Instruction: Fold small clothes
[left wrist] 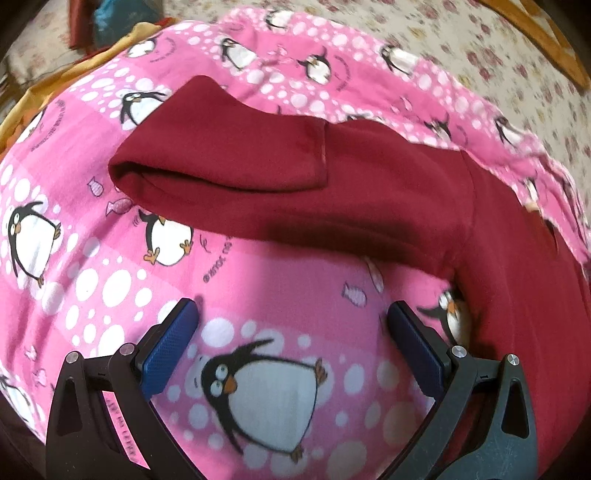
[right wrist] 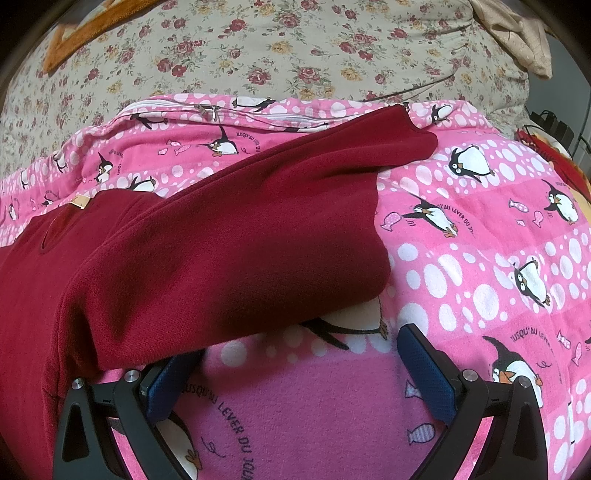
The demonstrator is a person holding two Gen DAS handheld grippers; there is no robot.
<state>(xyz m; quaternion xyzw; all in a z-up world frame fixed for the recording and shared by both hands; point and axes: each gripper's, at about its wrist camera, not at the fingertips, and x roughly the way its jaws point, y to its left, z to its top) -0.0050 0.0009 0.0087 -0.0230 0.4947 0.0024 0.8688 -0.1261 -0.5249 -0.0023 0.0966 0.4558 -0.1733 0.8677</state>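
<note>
A dark red long-sleeved garment (left wrist: 332, 184) lies on a pink penguin-print blanket (left wrist: 110, 266). In the left wrist view one sleeve stretches left, its cuff end folded over, and the body runs down the right edge. My left gripper (left wrist: 293, 314) is open and empty, just above the blanket below that sleeve. In the right wrist view the garment (right wrist: 221, 251) fills the left and middle, its other sleeve reaching up to the right. My right gripper (right wrist: 299, 343) is open and empty, its left finger tip tucked under the sleeve's lower edge.
The pink blanket (right wrist: 480, 258) lies on a floral bedsheet (right wrist: 295, 48). An orange cloth (right wrist: 74, 40) lies at the far left of the bed, a beige cloth (right wrist: 517, 33) at the far right. Yellow and red fabrics (left wrist: 74, 70) lie beyond the blanket's left edge.
</note>
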